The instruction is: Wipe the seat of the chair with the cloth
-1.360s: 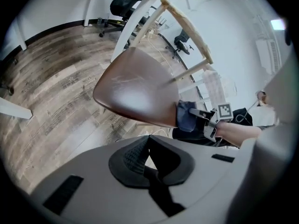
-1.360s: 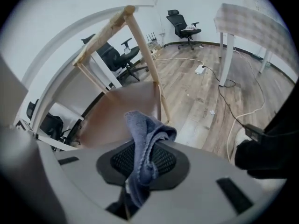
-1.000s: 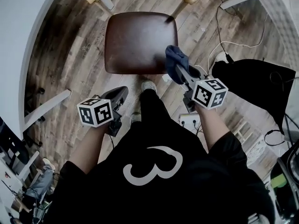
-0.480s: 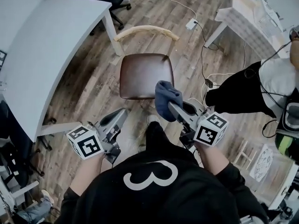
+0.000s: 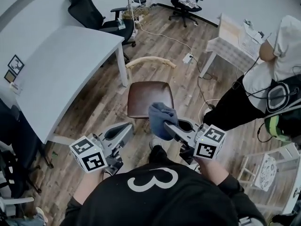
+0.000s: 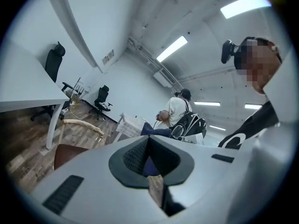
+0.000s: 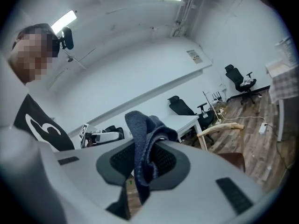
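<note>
Two fingers of the right gripper (image 5: 168, 126) pinch the blue cloth (image 5: 160, 117) near the brown chair seat (image 5: 143, 98), while the left gripper (image 5: 127, 127) stays out of it with fingers closed and empty, a white tabletop (image 5: 61, 74) and a bystander (image 5: 263, 79) flanking.

Near corner of the chair seat (image 5: 146, 98) behind the cloth (image 5: 162, 119); bystander (image 5: 277, 55) half beyond the head view's right edge

Chair seat (image 5: 146, 95) is wide open from above and the near edge, only the cloth (image 5: 161, 118) in the right gripper (image 5: 168, 125) overhangs its front corner. Wooden backrest (image 5: 150, 61) blocks the far side, white table leg (image 5: 123, 72) crowds the left, standing person (image 5: 254, 91) is off to the right.
</note>
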